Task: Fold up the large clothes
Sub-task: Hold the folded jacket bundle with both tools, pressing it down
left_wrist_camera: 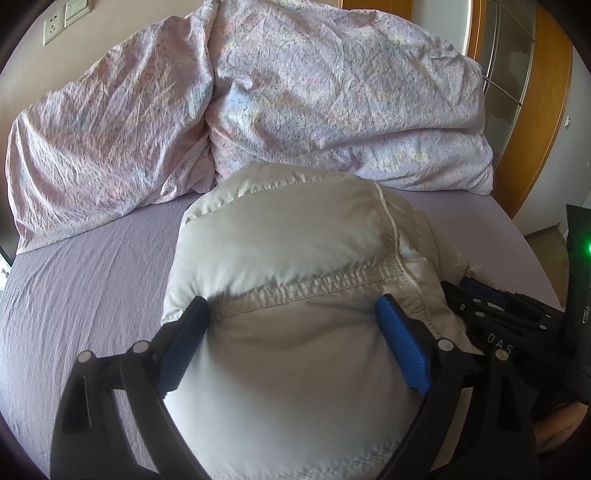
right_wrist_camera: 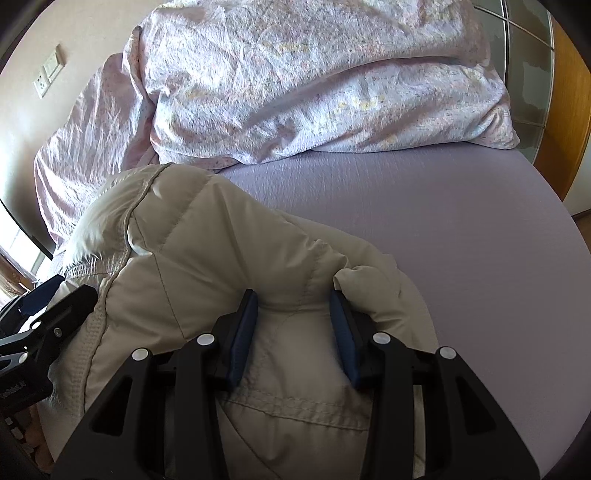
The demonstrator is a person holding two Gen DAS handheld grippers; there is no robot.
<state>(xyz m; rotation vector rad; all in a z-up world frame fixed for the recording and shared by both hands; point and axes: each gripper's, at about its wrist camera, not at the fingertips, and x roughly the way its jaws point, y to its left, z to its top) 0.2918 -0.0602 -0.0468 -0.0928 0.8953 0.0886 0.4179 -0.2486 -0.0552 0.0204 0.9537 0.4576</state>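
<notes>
Left wrist view: we see a puffy cream jacket (left_wrist_camera: 280, 258) bunched on the near part of the lavender bed (left_wrist_camera: 92, 258). Our left gripper (left_wrist_camera: 291, 306) stands spread wide around its stitched seam; our right gripper (right_wrist_camera: 293, 317) pinches a fold. The jacket's near edge is cut off.

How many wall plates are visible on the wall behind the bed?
2: a socket on the wall at upper left, a switch just right of it. The quilt may hide others.
</notes>
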